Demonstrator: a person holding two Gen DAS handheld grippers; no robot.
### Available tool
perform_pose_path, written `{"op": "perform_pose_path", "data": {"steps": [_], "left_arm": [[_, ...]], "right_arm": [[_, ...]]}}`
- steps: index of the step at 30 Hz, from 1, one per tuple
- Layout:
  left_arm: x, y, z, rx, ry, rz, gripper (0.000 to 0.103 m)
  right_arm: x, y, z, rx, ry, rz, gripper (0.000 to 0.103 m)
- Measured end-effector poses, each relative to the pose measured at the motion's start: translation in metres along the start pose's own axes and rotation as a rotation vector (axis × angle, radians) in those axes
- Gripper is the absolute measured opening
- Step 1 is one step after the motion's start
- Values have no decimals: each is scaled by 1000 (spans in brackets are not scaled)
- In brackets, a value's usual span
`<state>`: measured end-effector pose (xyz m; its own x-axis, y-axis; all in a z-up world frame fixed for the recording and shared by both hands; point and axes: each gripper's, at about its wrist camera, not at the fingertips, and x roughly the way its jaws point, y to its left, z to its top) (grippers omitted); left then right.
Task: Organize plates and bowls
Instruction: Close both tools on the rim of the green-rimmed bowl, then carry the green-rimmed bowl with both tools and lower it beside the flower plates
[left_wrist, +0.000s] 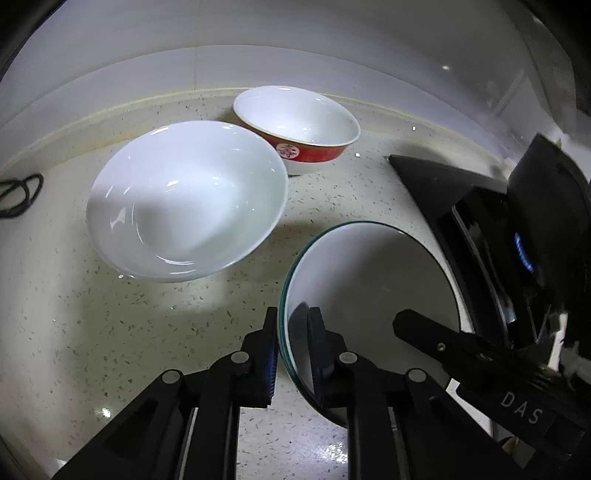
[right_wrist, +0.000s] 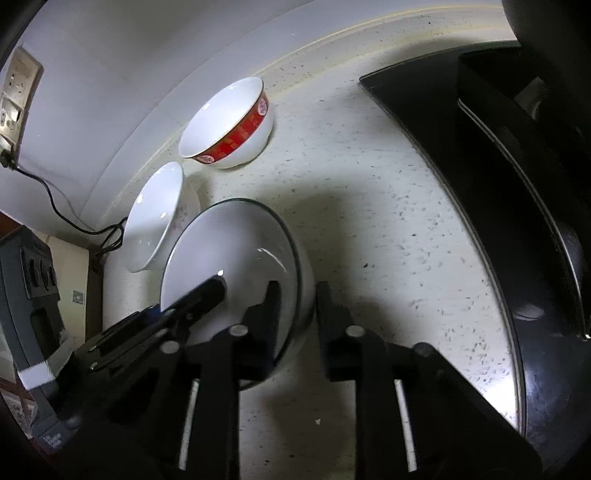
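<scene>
Pinching opposite rims of a glossy green-edged bowl (left_wrist: 373, 280), my left hand-held gripper (left_wrist: 291, 332) and right hand-held gripper (right_wrist: 297, 306) work over the speckled desk (left_wrist: 110, 314); only the right view shows a wall socket (right_wrist: 18, 92).

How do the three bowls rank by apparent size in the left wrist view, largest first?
1. Plain white bowl.
2. Green-rimmed bowl, nearly as large but nearest the camera and partly hidden by the grippers, so its rank is unsure.
3. Red-banded bowl, farthest away.
</scene>
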<state>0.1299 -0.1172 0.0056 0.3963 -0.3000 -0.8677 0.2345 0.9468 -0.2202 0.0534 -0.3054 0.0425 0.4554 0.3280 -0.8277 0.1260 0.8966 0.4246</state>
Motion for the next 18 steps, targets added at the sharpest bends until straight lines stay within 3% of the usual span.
{"op": "perform_pose_path", "data": {"steps": [18], "left_arm": [[-23, 3, -26, 4, 1, 7, 15]], "right_arm": [[-14, 3, -29, 35, 22, 40, 20]]}}
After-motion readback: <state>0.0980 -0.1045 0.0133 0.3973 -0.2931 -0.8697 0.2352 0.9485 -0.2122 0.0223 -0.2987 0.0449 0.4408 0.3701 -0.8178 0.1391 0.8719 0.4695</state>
